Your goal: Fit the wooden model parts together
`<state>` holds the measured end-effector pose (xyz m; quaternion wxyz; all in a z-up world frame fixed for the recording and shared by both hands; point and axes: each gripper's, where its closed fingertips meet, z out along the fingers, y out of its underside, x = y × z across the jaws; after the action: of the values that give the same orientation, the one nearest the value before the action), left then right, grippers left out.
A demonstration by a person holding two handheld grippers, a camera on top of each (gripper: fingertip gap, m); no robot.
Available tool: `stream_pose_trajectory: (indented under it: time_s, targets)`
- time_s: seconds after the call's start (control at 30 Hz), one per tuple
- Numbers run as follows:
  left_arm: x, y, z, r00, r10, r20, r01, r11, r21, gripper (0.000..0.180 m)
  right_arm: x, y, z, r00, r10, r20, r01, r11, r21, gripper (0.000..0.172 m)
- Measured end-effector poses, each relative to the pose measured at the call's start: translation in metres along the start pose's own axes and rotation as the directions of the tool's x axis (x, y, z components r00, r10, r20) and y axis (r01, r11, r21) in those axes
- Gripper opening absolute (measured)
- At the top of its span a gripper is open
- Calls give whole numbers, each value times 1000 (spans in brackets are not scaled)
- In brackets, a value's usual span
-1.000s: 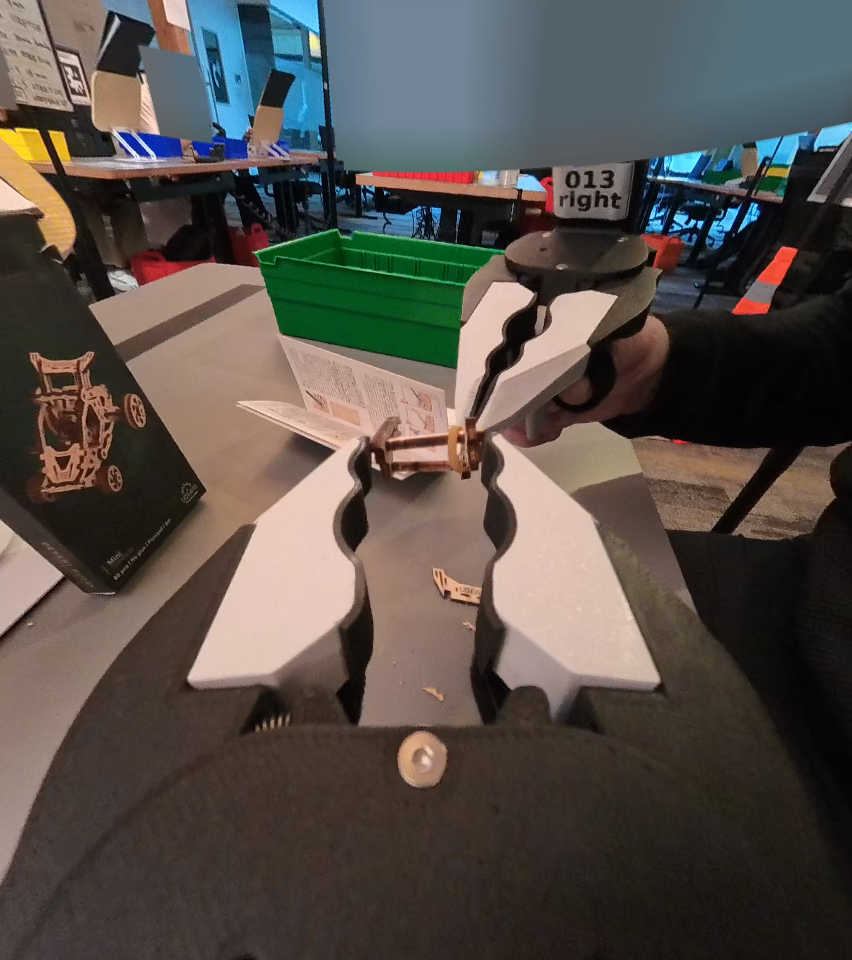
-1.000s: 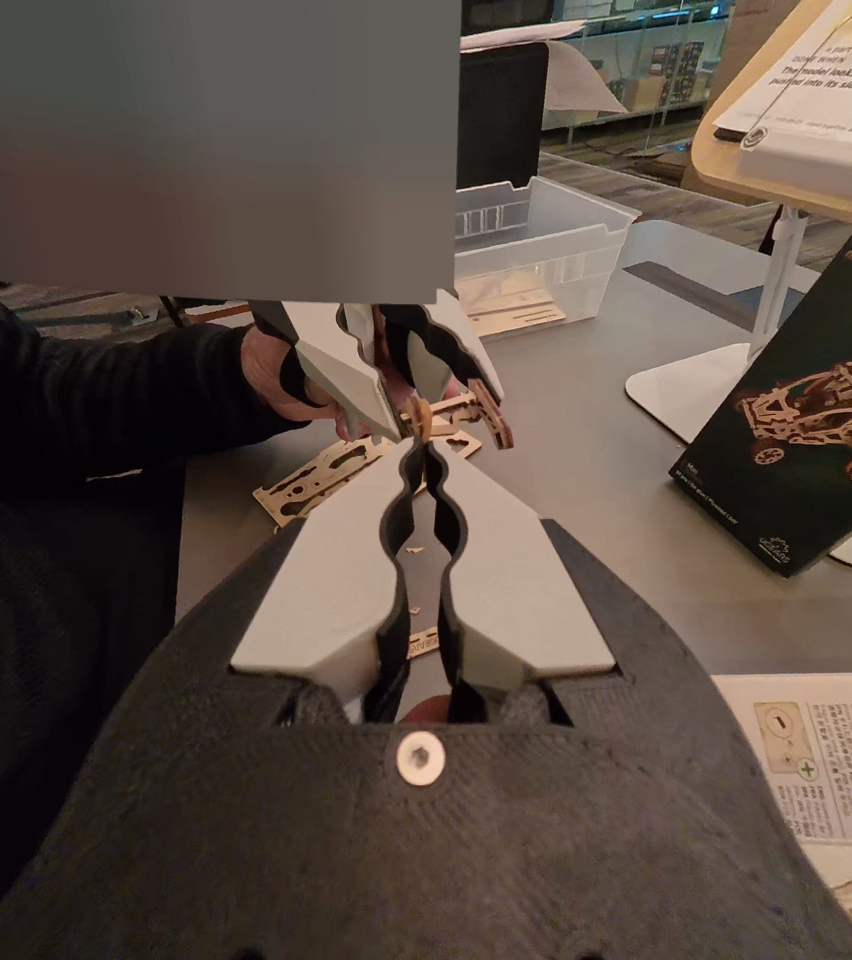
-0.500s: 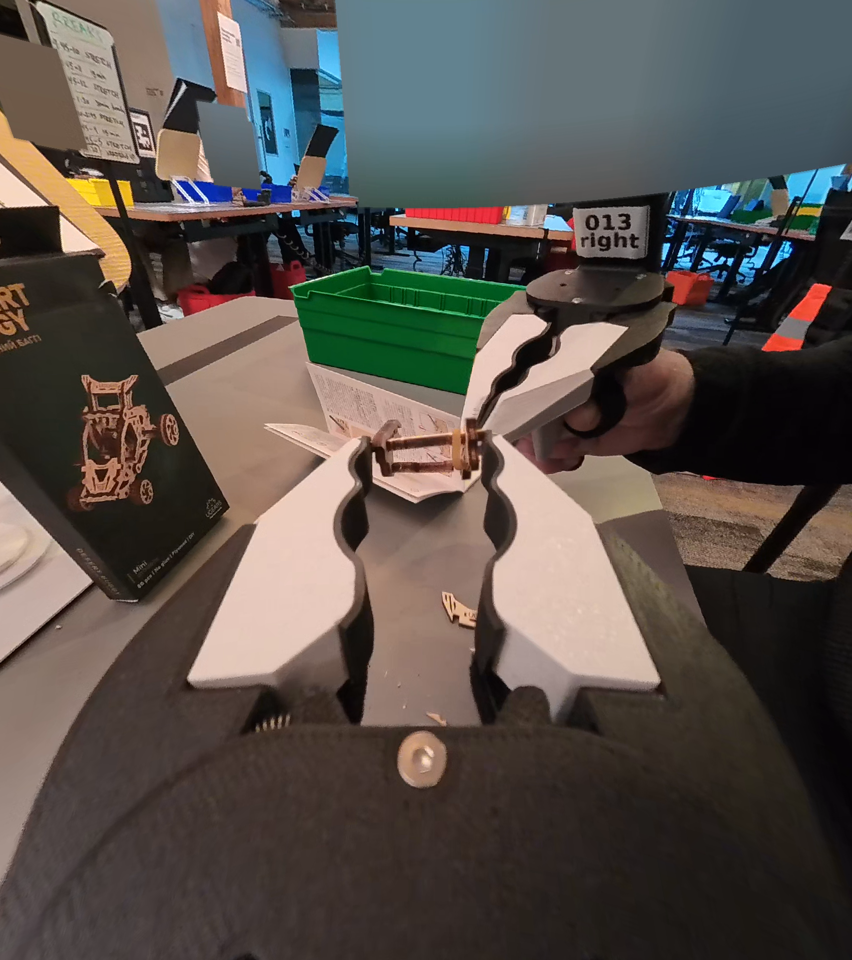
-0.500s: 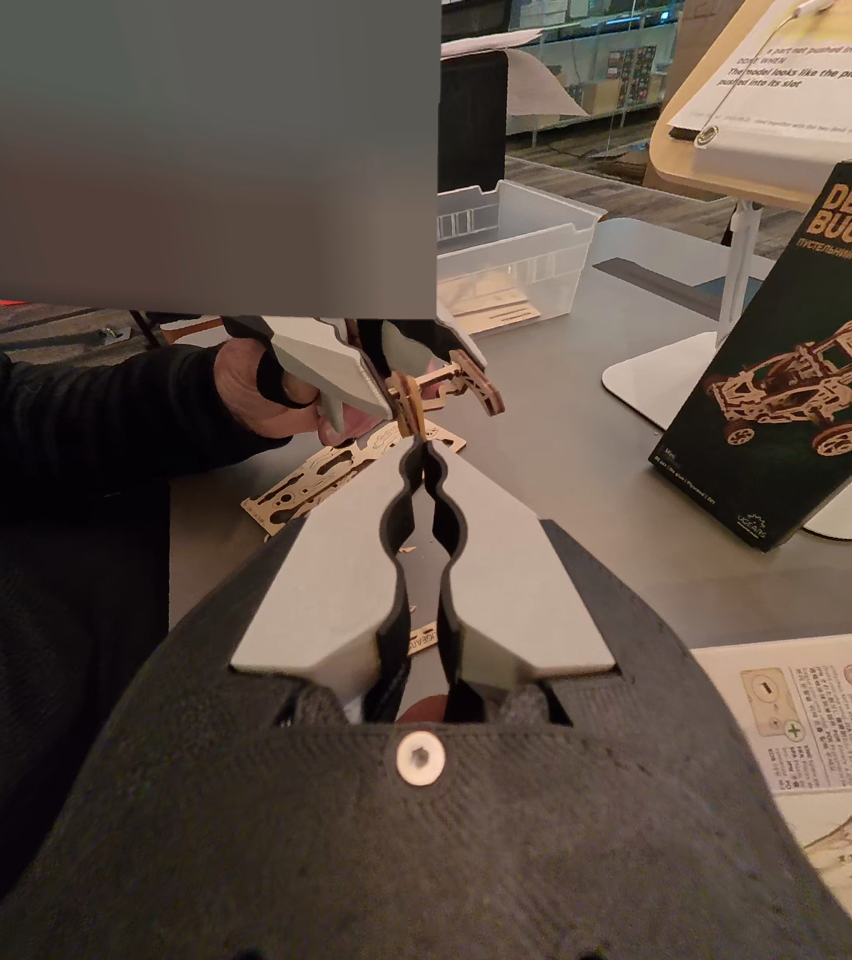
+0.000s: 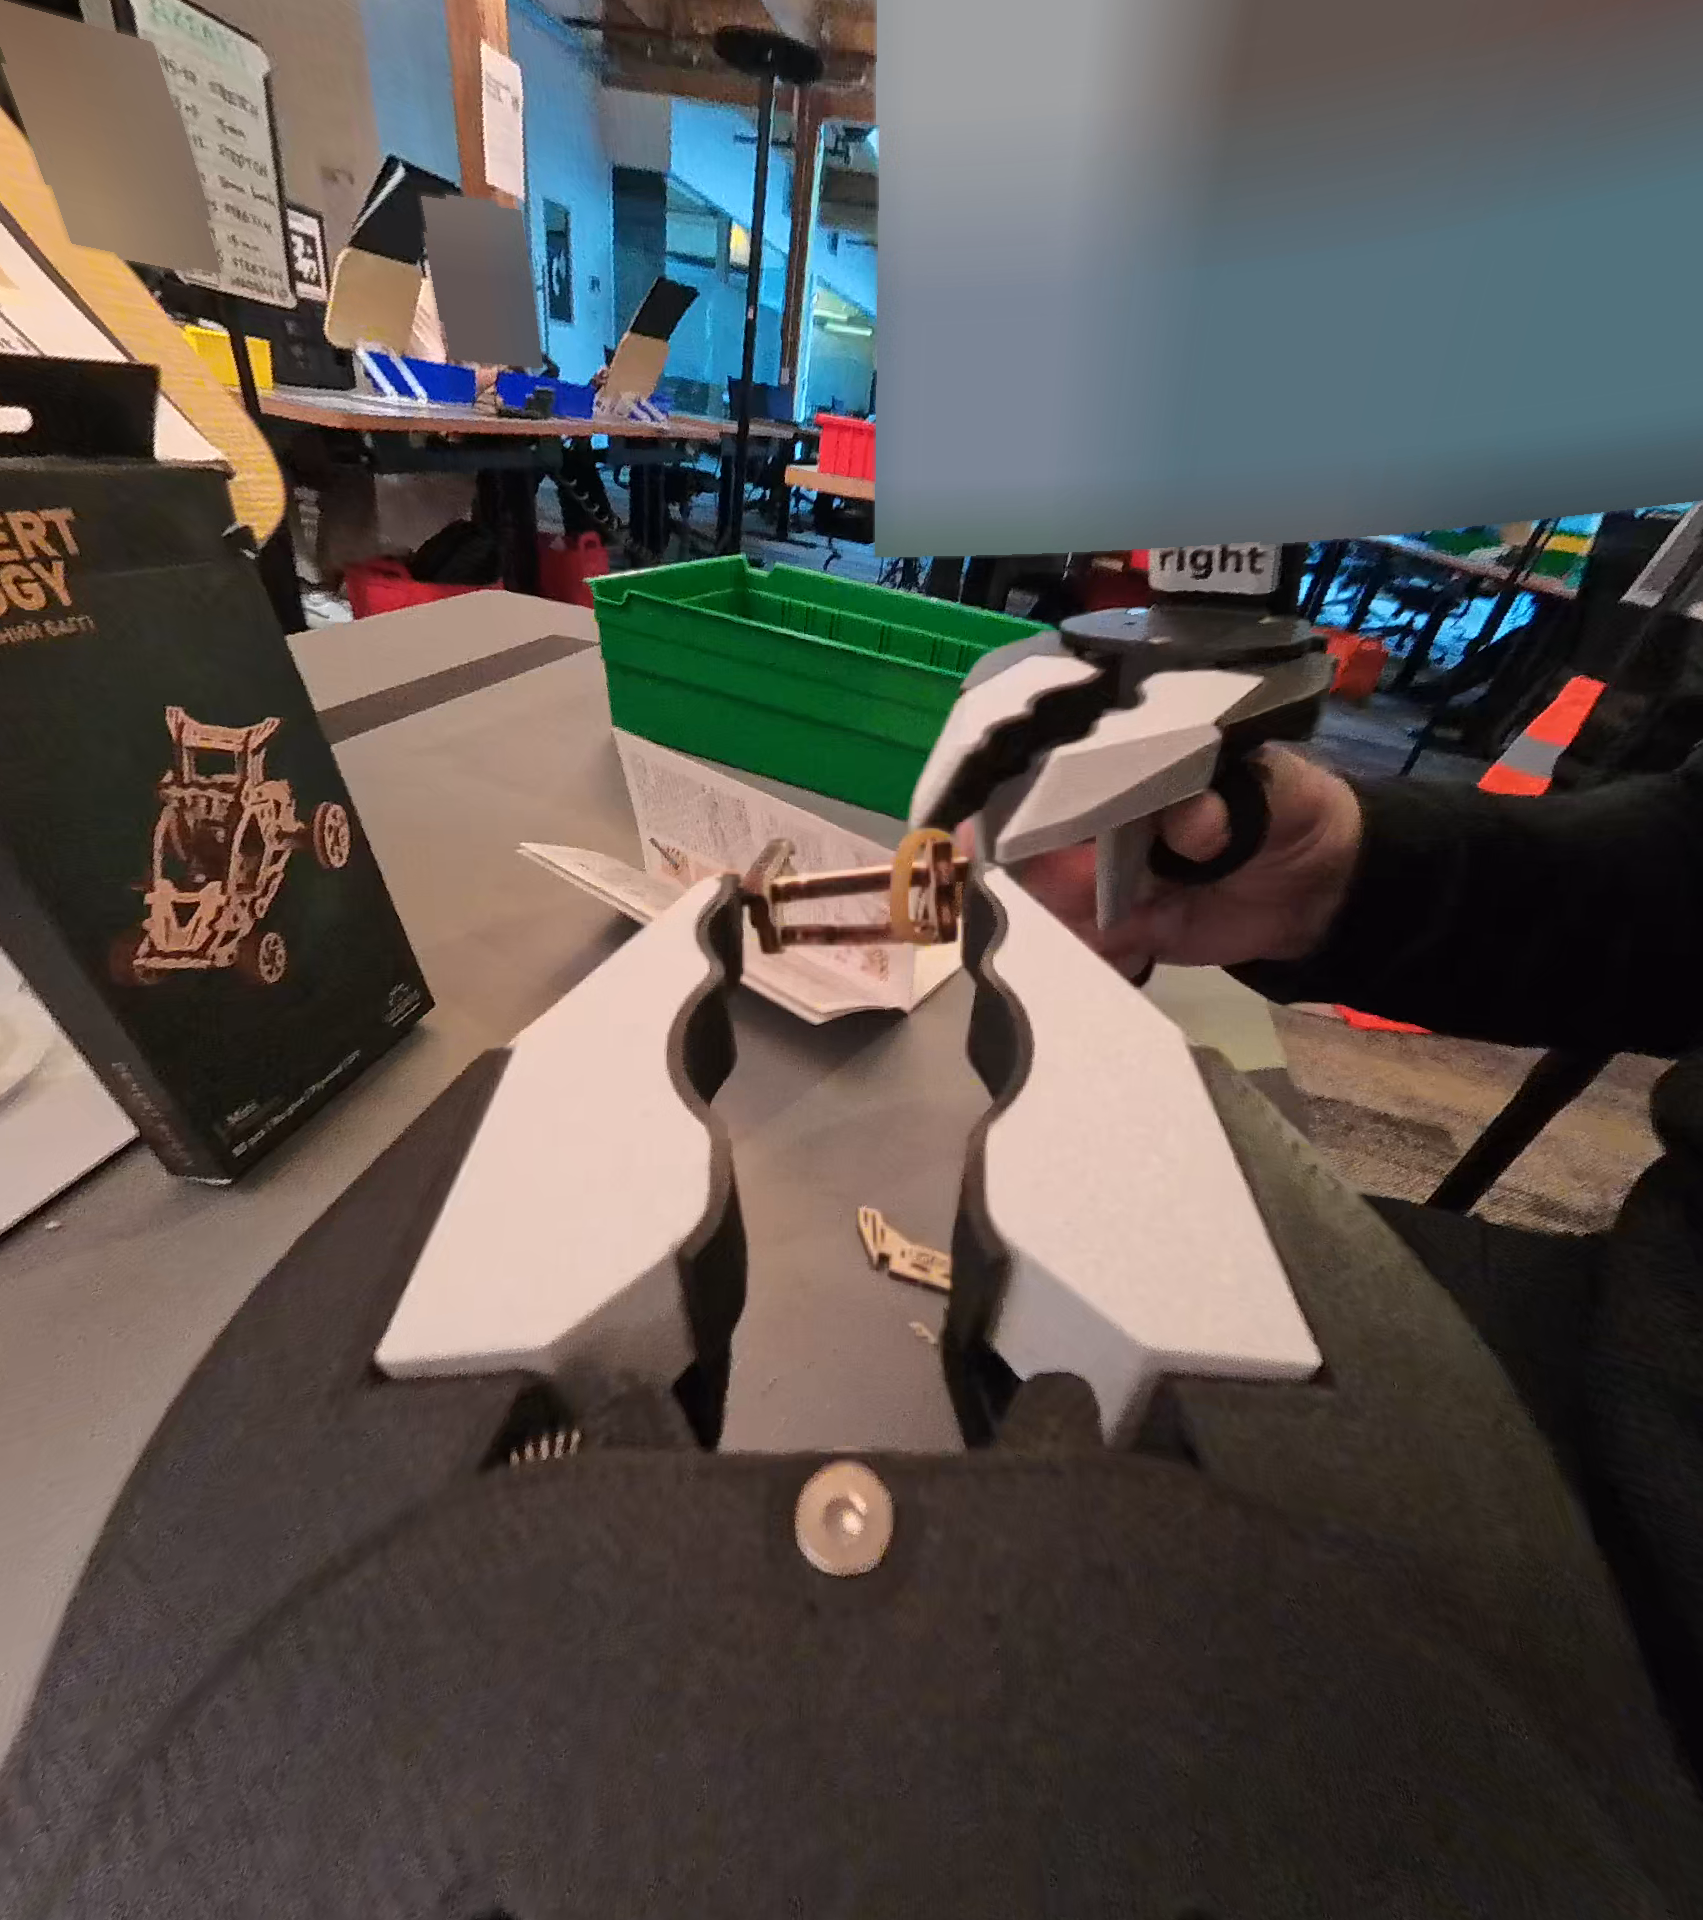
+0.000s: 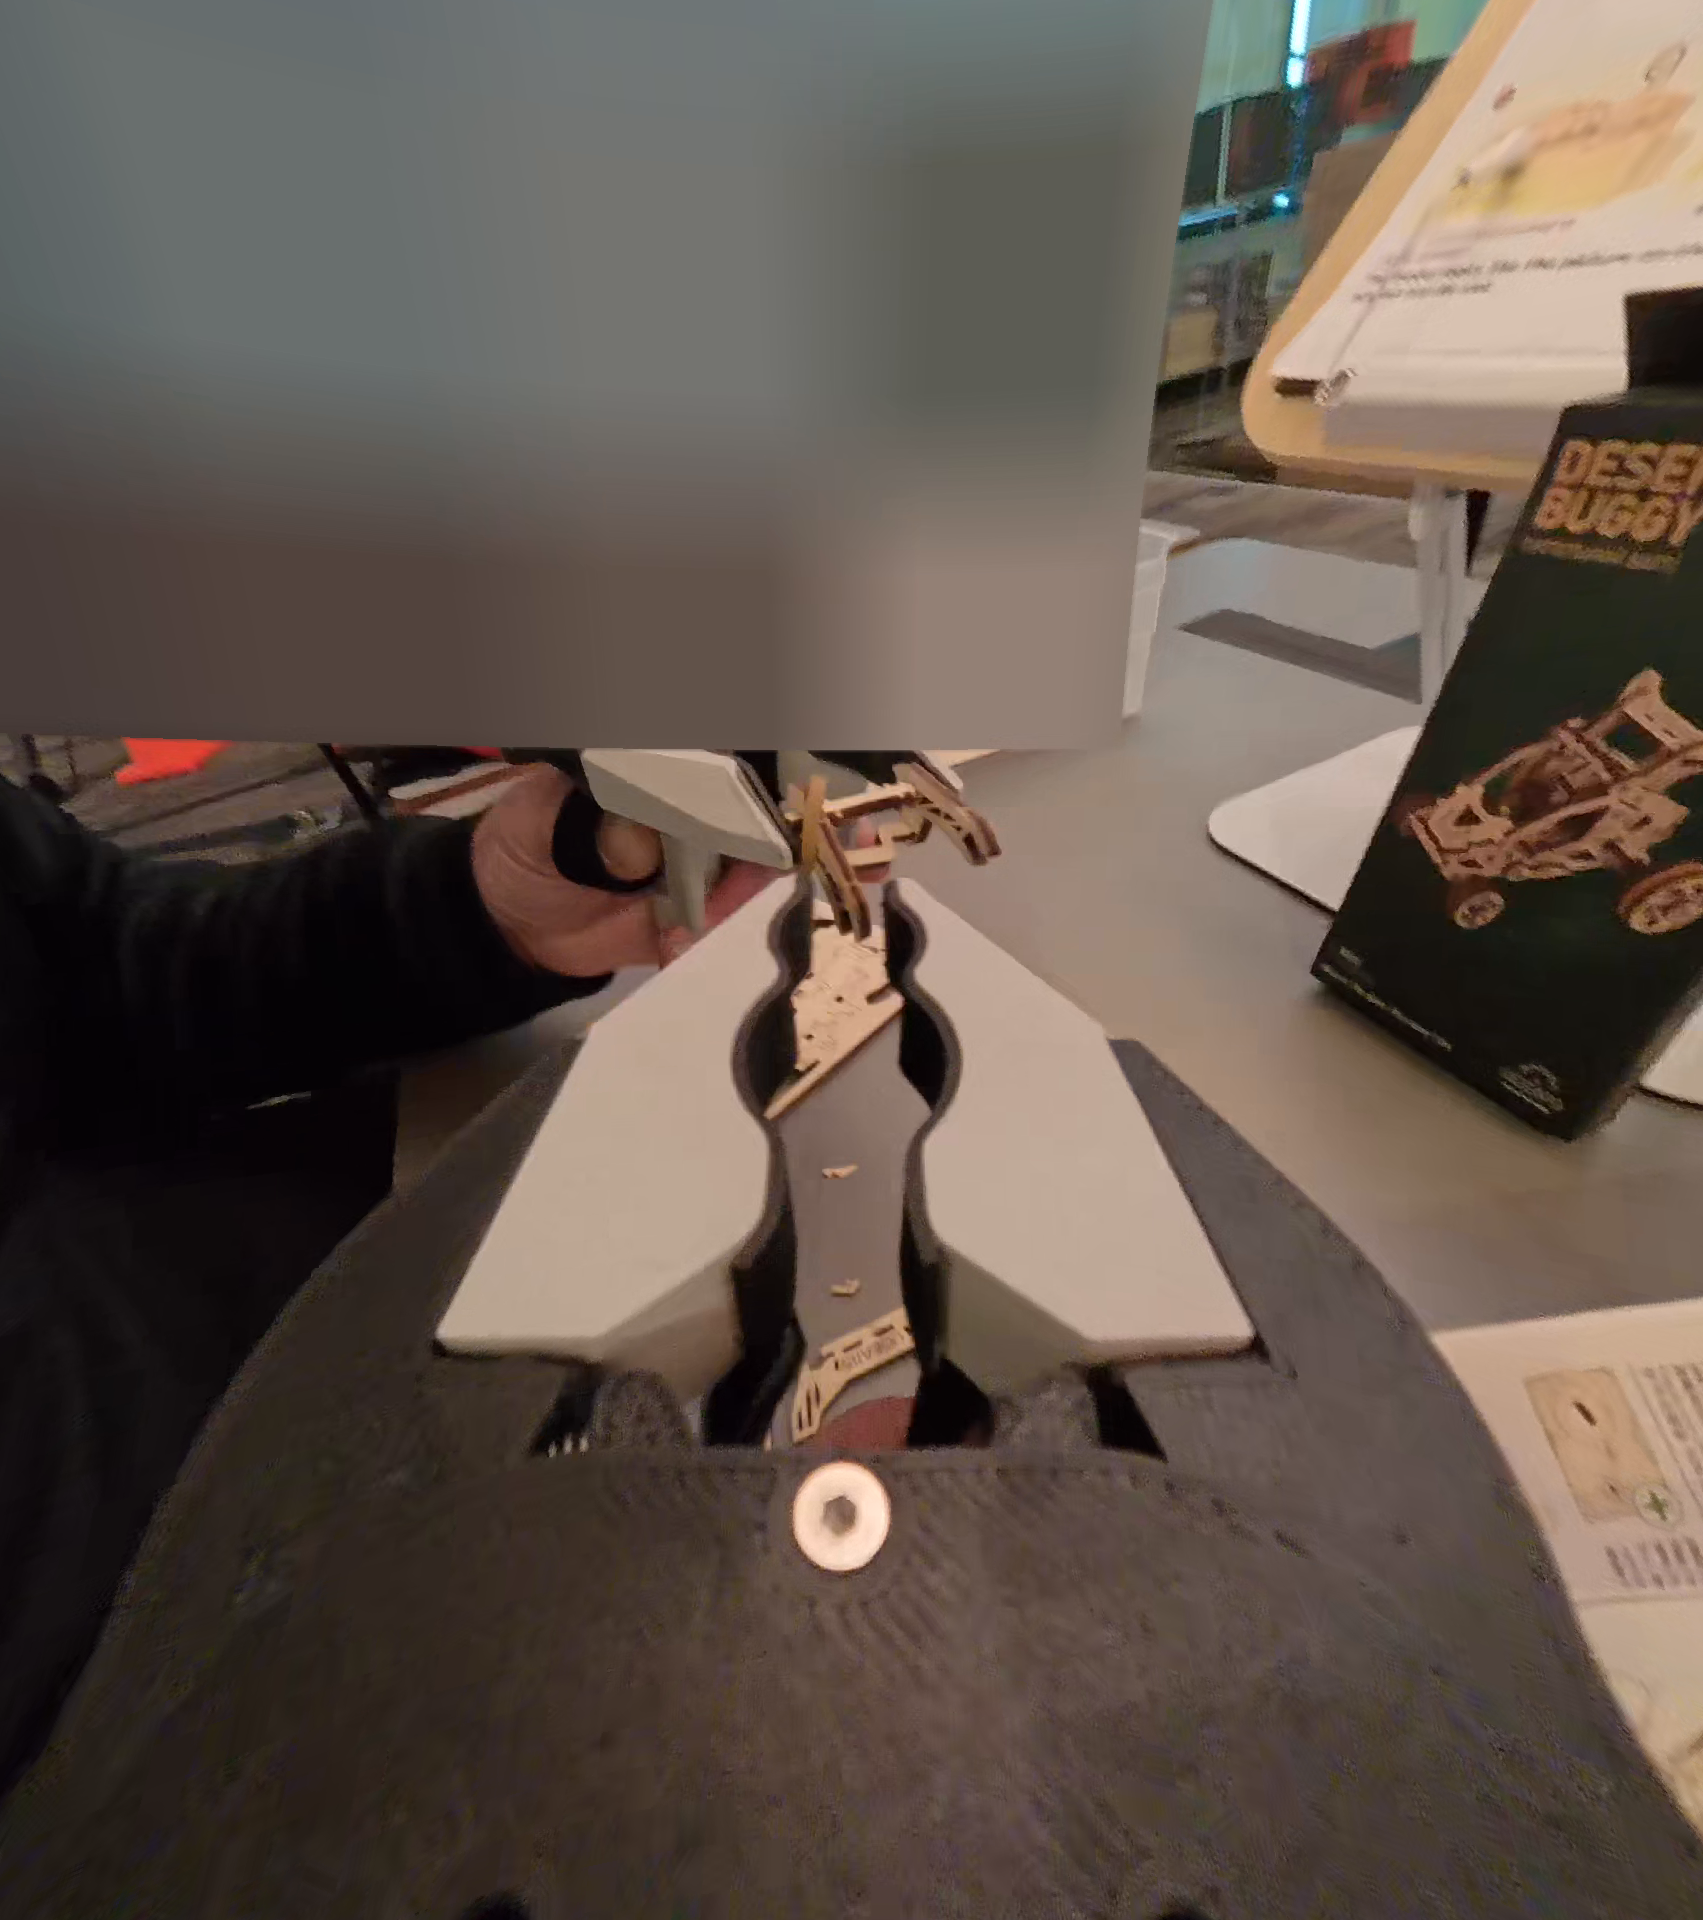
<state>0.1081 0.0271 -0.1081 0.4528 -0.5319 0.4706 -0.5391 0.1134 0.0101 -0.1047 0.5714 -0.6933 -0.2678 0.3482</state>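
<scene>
My left gripper [image 5: 847, 904] is shut on a small wooden sub-assembly [image 5: 842, 909], which spans the gap between its two fingertips above the grey table [image 5: 473, 769]. A yellowish ring [image 5: 914, 883] sits at the assembly's right end. My right gripper [image 5: 966, 836] comes in from the upper right, its tips at that ring end. In the right wrist view my right gripper [image 6: 842, 894] has its fingers a little apart, with the assembly's [image 6: 888, 821] end plate between the tips and not clamped. My left gripper [image 6: 847, 821] shows behind it, held by a hand.
A green bin [image 5: 795, 665] stands behind an open instruction leaflet [image 5: 722, 831]. A black model box [image 5: 151, 810] stands at the left and also shows in the right wrist view [image 6: 1595, 779]. A loose wooden piece [image 5: 904, 1252] and a punched wooden sheet [image 6: 836, 1008] lie on the table. The tips of both grippers are at nearly the same place.
My right gripper's fingers were shut on the assembly's ring end and have parted a little. My left gripper keeps its hold; both hands have risen slightly.
</scene>
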Motion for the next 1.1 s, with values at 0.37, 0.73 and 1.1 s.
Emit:
stream_pose_trajectory:
  time_s: [0.37,0.73,1.1]
  targets:
    - [10,5,10,994,109,-31,-112,989,-96,41,-10,-2,5,993,77,90,-77,997,-3,4]
    - [13,-2,10,991,128,-42,-131,988,-77,41,-9,-1,0,998,1,64,0,1000,-21,0]
    - [13,-11,9,996,88,-18,-88,996,-7,40,-4,5,-2,999,-44,2,44,996,-72,0]
